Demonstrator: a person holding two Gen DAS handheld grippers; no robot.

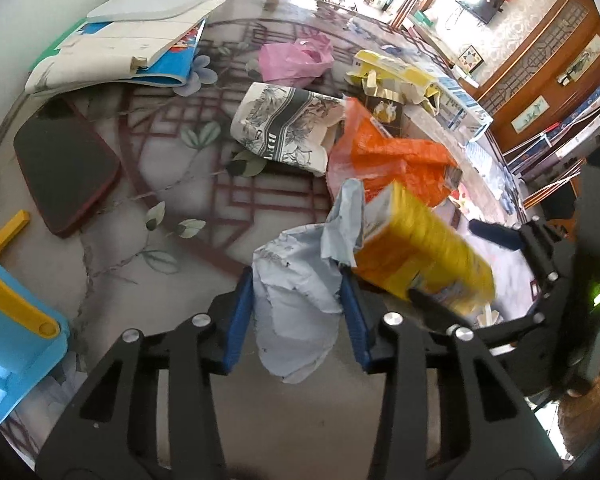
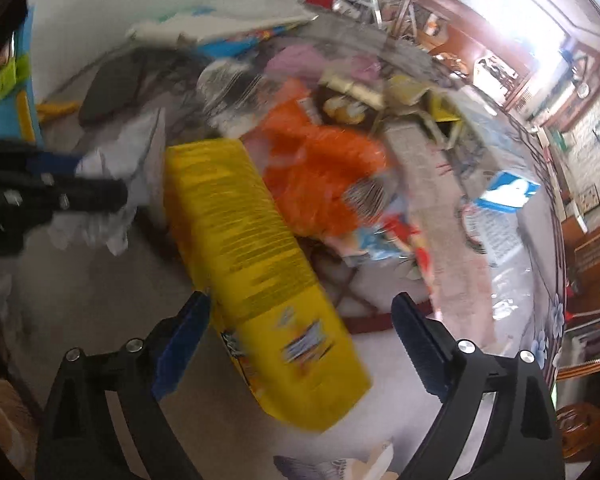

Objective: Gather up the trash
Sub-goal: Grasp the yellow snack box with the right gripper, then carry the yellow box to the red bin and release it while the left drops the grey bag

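My left gripper [image 1: 298,312] jaws pinch the crumpled paper [image 1: 296,300] at lower centre. My right gripper [image 2: 300,344] jaws stand spread around the yellow box [image 2: 260,264]; off-centre closing may tip it.

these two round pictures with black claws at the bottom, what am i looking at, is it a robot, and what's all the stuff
No robot: a person holds a two-finger gripper in each hand, and each carries a fisheye camera looking along its fingers, hence the round pictures.

The left gripper is closed on a crumpled pale blue paper. The right gripper stands open, with a yellow carton between its fingers; only the left finger seems to touch it, and the picture is blurred.

On the patterned glass-topped table lie an orange plastic bag, a pink plastic bag, a crushed printed paper cup, a dark pad and children's books.
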